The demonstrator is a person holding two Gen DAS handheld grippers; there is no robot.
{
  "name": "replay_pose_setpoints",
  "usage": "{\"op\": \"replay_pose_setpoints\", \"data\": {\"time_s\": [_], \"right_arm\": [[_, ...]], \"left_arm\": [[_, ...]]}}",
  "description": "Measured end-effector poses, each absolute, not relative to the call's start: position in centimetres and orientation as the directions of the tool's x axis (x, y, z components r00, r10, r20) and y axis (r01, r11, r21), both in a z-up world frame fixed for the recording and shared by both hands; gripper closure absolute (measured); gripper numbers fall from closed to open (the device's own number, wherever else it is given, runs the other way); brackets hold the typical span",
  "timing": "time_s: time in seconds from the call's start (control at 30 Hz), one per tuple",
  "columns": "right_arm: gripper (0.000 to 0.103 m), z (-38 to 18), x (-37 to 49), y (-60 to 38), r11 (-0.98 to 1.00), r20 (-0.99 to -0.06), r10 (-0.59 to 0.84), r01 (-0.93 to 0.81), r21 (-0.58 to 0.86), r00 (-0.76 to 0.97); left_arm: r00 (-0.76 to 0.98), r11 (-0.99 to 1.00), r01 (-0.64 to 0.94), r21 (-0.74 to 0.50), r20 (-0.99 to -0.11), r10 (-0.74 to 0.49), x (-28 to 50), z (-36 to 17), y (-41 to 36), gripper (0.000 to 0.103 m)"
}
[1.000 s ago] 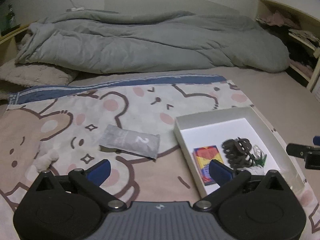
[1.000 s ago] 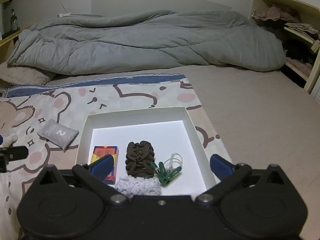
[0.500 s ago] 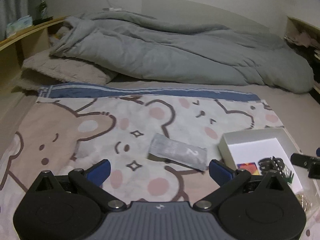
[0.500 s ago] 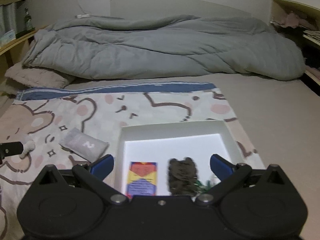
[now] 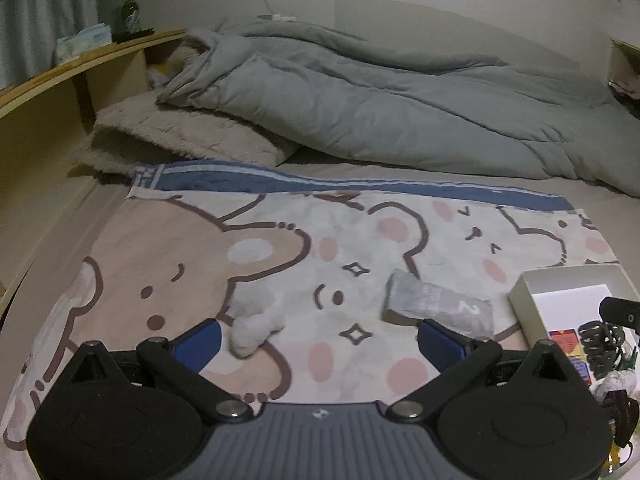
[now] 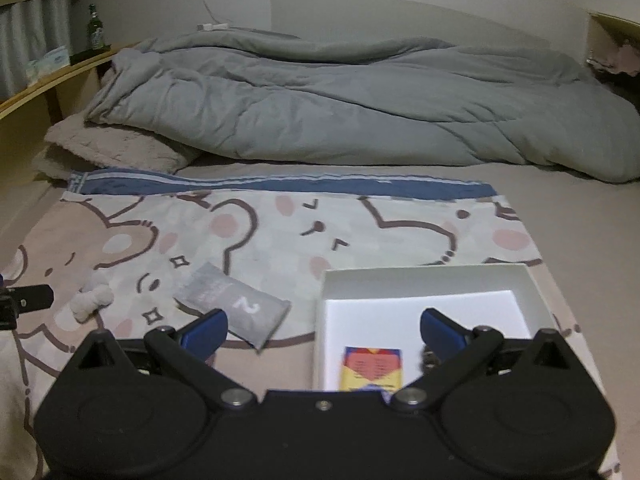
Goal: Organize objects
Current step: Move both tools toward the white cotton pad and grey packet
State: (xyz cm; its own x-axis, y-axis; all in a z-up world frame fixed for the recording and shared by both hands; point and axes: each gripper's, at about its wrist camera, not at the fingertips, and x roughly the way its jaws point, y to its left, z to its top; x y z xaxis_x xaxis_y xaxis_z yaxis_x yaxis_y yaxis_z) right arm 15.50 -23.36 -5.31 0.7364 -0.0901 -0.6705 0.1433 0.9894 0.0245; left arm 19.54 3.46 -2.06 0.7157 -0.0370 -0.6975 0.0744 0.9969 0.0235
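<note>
A white open box (image 6: 424,284) sits on the bear-print blanket (image 6: 280,232); it also shows in the left wrist view (image 5: 528,308). In it lie a colourful card pack (image 6: 372,368) and a dark hair claw (image 5: 602,346). A grey pouch marked "2" (image 5: 436,308) lies left of the box, also in the right wrist view (image 6: 232,304). A small white fluffy toy (image 5: 256,330) lies near my left gripper's left finger; it shows in the right wrist view too (image 6: 92,300). My left gripper (image 5: 320,340) is open and empty. My right gripper (image 6: 322,328) is open and empty over the box's left edge.
A rumpled grey duvet (image 6: 340,100) and a beige pillow (image 5: 180,136) lie at the back. A wooden shelf (image 5: 60,92) with a green bottle (image 5: 129,10) runs along the left. A shelf with clothes (image 6: 616,48) is at the right.
Both grippers have swung left. The box has slid to the right in both views and the white fluffy toy has come into view near my left gripper. Both stay open.
</note>
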Motion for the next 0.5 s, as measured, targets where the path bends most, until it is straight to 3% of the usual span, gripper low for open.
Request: {"op": "replay_pose_setpoints", "data": {"time_s": [0.5], "right_arm": [[0.0,-6.9,17.1,-20.6,1.0,-0.585,0.002,0.009,0.015,0.811]], "left_arm": [[0.745,1.0,-0.003,0.017,-0.667,0.013,21.7,-2.9,7.5,0.0]]}}
